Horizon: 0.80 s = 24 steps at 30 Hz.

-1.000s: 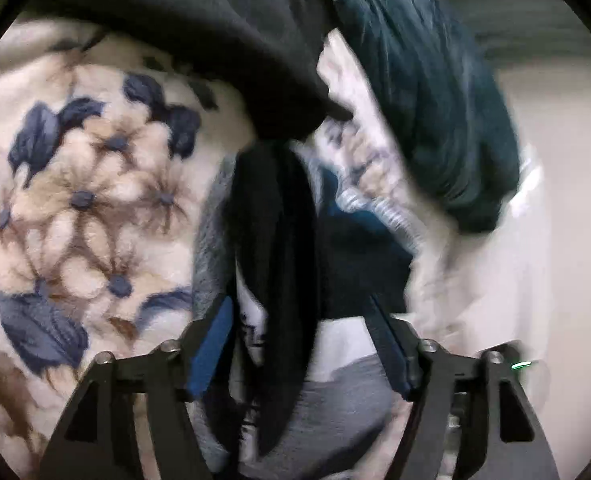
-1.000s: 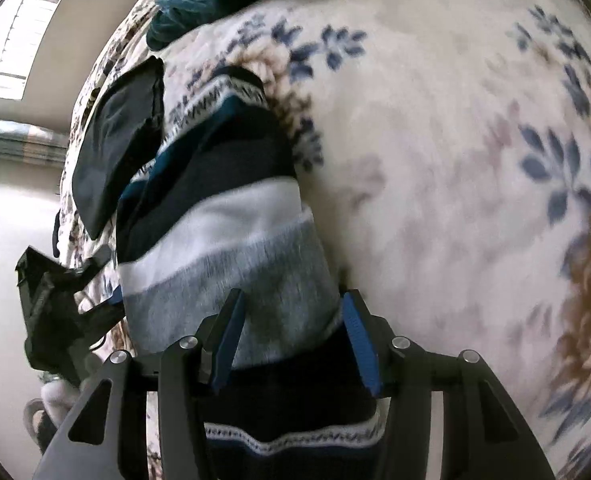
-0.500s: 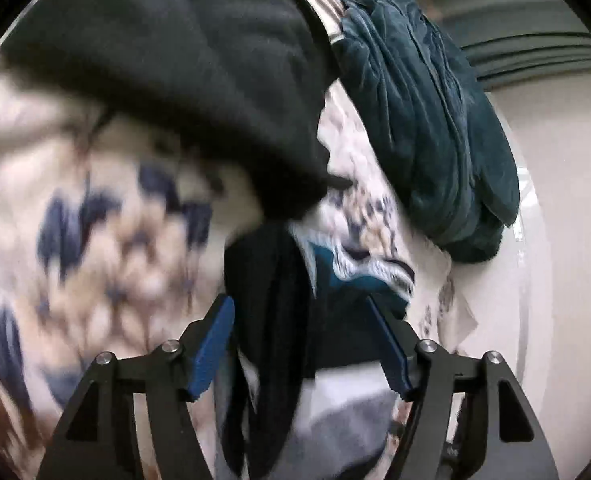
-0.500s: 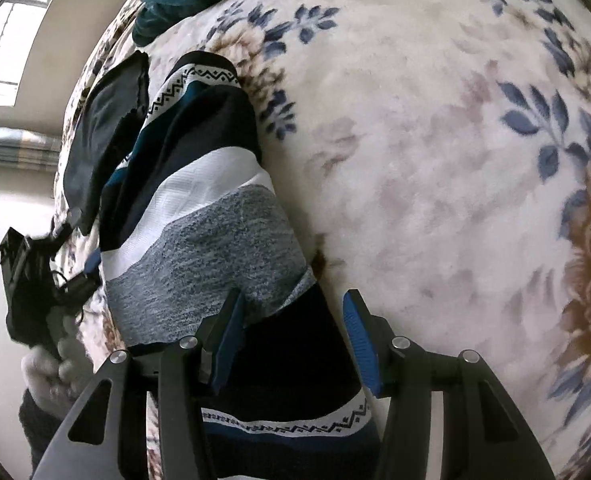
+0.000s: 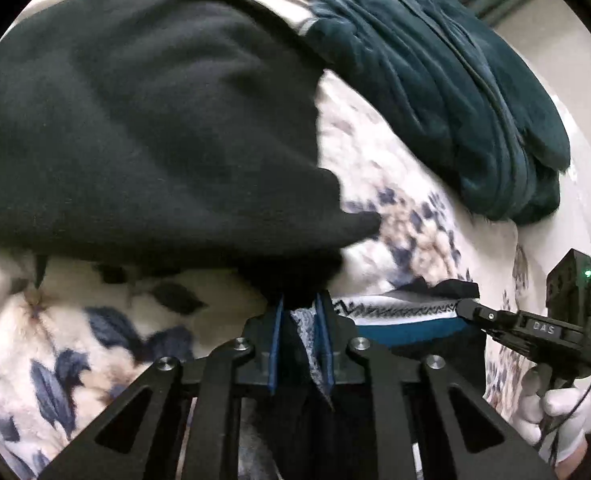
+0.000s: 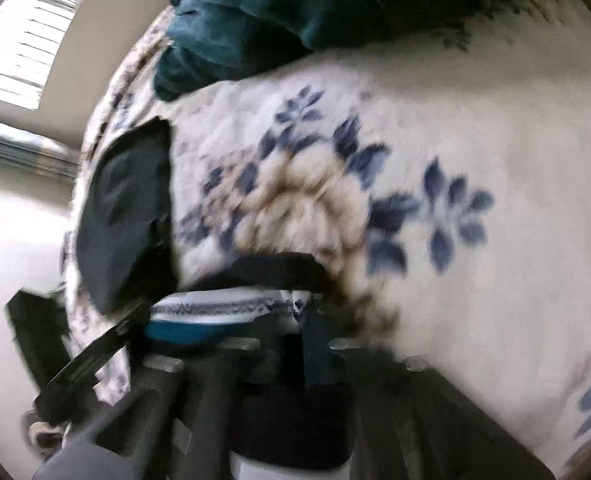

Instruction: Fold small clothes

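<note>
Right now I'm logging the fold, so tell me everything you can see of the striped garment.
The striped garment is a knit piece with black, teal and white bands, a zigzag trim and a heathered grey part. It lies bunched and doubled over on the floral blanket. The left gripper and right gripper have just closed and pinch its edges. The black cloth lies just beyond it.

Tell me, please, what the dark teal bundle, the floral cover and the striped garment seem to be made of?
Teal bundle: probably velvet or plush velour, given its soft sheen along the deep folds. Floral cover: likely fleece or plush blanket, matte and fuzzy, with soft-edged printed flowers. Striped garment: apparently a knit, judging by the woven zigzag band and the speckled grey part.
</note>
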Motion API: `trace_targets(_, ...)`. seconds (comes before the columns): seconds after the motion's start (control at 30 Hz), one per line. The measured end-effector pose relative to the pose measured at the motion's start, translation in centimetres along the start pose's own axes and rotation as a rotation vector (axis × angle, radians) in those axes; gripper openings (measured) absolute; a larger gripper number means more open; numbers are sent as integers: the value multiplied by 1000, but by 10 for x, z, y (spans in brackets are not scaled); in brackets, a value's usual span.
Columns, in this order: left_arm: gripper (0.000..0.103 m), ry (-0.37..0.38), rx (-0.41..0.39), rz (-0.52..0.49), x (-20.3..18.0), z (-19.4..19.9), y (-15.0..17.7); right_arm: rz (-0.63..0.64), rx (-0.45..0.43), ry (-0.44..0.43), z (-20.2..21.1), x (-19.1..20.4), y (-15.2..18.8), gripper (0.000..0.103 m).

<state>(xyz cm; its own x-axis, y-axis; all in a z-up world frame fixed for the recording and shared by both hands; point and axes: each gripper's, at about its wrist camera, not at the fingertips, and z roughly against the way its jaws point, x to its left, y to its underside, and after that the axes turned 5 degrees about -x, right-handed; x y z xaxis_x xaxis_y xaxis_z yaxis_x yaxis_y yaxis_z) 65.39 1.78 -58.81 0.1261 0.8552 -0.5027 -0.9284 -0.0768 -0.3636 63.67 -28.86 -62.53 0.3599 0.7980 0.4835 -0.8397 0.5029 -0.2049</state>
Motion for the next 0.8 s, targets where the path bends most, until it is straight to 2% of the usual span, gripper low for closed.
trace_targets(0.17, 5, -27, 2, 51, 22, -5, 1, -27, -17, -8, -3, -3, -7, 5)
trace_targets(0.27, 4, -50, 1, 81, 30, -3, -4, -9, 0, 81, -9, -13, -6, 5)
trace_targets(0.33, 7, 2, -4, 129, 37, 5, -6, 29, 35, 108, -13, -10, -5, 6)
trace_targets(0.4, 25, 49, 9, 192, 41, 15, -6, 70, 36, 126, -7, -4, -3, 30)
trace_targets(0.43, 43, 107, -1, 219, 41, 21, -4, 81, 14, 124, 0, -1, 0, 38)
trace_targets(0.47, 60, 166, -18, 239, 38, 28, -1, 81, -10, 113, 8, 1, 3, 54)
trace_targets(0.5, 62, 174, -20, 236, 35, 29, 1, 73, -27, 102, 14, 2, 6, 59)
trace_targets(0.53, 62, 172, -11, 214, 28, 28, 4, 62, -39, 79, 20, 2, 10, 59)
trace_targets(0.6, 62, 81, 34, 115, 14, 12, 11, 72, -3, 68, 15, 2, 15, 59)
trace_targets(0.67, 62, -16, 87, 47, 12, -15, 19, 109, 69, 131, -4, 0, 22, 59)
trace_targets(0.73, 63, -20, 81, 13, 10, -20, 21, 136, 110, 155, -14, -6, 27, 59)
trace_targets(0.8, 63, -10, 100, 5, 5, -14, 15, 164, 84, 128, 2, -2, 31, 59)
